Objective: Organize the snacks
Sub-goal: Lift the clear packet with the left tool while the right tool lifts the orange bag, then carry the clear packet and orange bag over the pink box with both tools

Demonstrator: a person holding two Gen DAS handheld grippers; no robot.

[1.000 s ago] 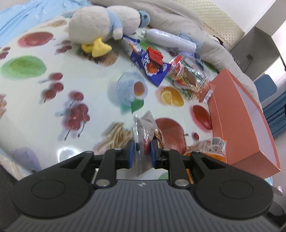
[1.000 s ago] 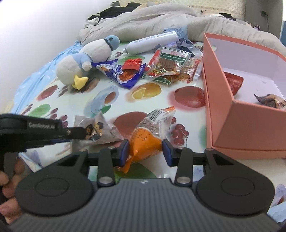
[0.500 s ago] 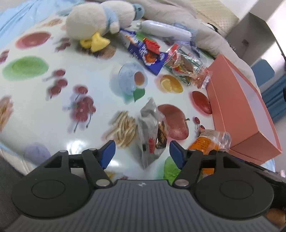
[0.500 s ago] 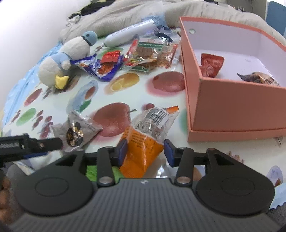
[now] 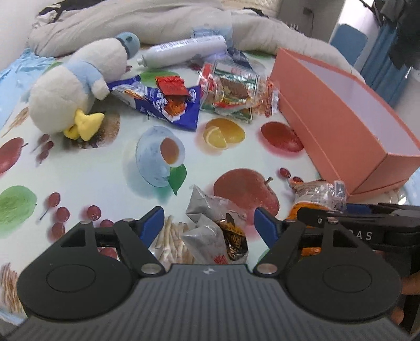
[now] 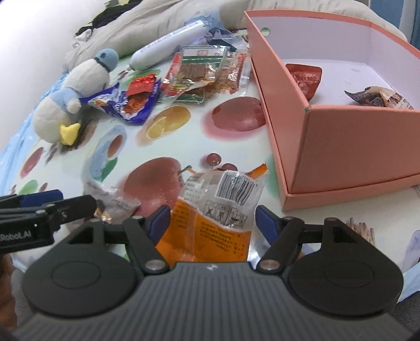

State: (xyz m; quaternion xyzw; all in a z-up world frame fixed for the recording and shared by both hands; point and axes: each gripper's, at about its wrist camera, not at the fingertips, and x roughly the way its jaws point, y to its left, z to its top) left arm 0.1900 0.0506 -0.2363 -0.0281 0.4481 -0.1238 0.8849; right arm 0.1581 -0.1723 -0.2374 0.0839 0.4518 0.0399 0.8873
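Observation:
My left gripper [image 5: 208, 223] is open, its fingers either side of a grey snack packet [image 5: 210, 225] lying on the fruit-print tablecloth. My right gripper [image 6: 212, 221] is open around an orange and clear snack bag [image 6: 218, 215], which lies flat on the cloth; the bag also shows in the left wrist view [image 5: 315, 196]. The orange box [image 6: 341, 136] stands to the right and holds a red packet [image 6: 305, 77] and a brown wrapper [image 6: 378, 95]. More snacks lie further back: a blue bag [image 5: 162, 107], a small red packet [image 5: 172, 85] and clear packs [image 5: 233, 91].
A plush duck [image 5: 78, 86] lies at the back left. A white tube bottle [image 5: 183, 48] and a grey blanket [image 5: 157, 21] lie behind the snacks. The box [image 5: 341, 110] stands along the right side. The table's near edge is close under both grippers.
My left gripper has opened and let go of the grey packet, which now lies on the cloth. My right gripper has opened wider around the orange bag and come closer to the box.

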